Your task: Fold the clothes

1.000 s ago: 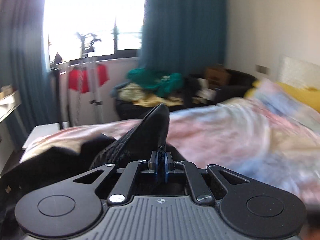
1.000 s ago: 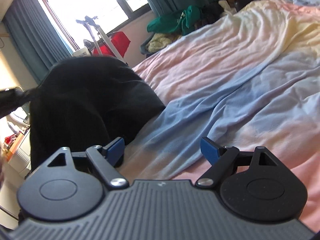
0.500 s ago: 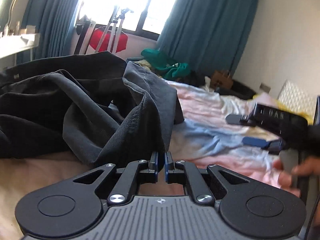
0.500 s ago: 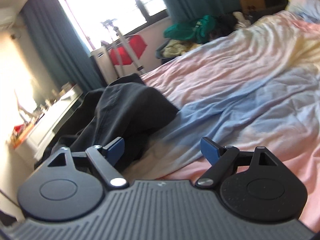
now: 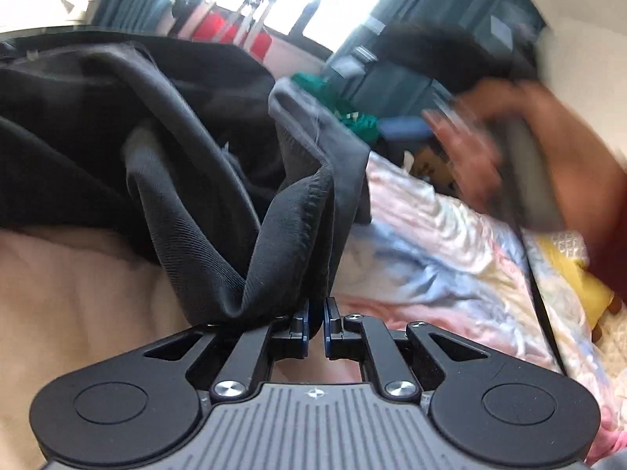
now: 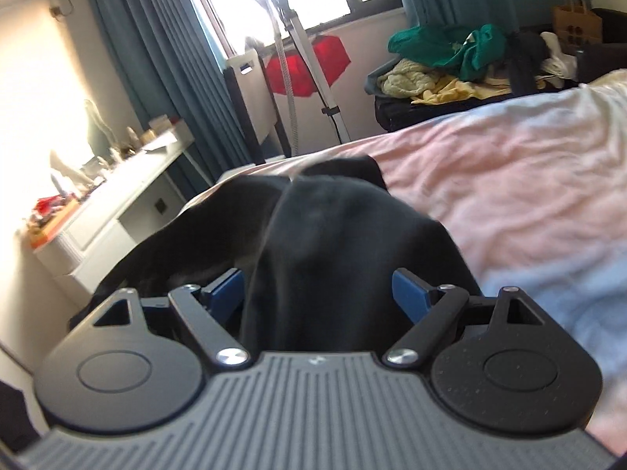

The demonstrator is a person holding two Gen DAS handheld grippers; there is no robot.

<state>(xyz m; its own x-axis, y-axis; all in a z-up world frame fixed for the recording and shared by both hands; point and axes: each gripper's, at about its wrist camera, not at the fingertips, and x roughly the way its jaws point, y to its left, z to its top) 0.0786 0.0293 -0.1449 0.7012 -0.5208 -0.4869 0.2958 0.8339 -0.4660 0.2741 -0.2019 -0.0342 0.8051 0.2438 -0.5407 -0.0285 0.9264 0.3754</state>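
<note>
A blurred hand (image 5: 509, 149) smears across the left wrist view, its grip unreadable

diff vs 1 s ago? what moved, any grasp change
The right gripper, open throughout, swung from over the bedsheet to the dark garment; cloth now lies between its open fingers, not clamped. The garment went from held up to slumped on the bed. The left gripper stayed shut on the garment's hem. The hand with the right gripper has come into the left view.
</note>
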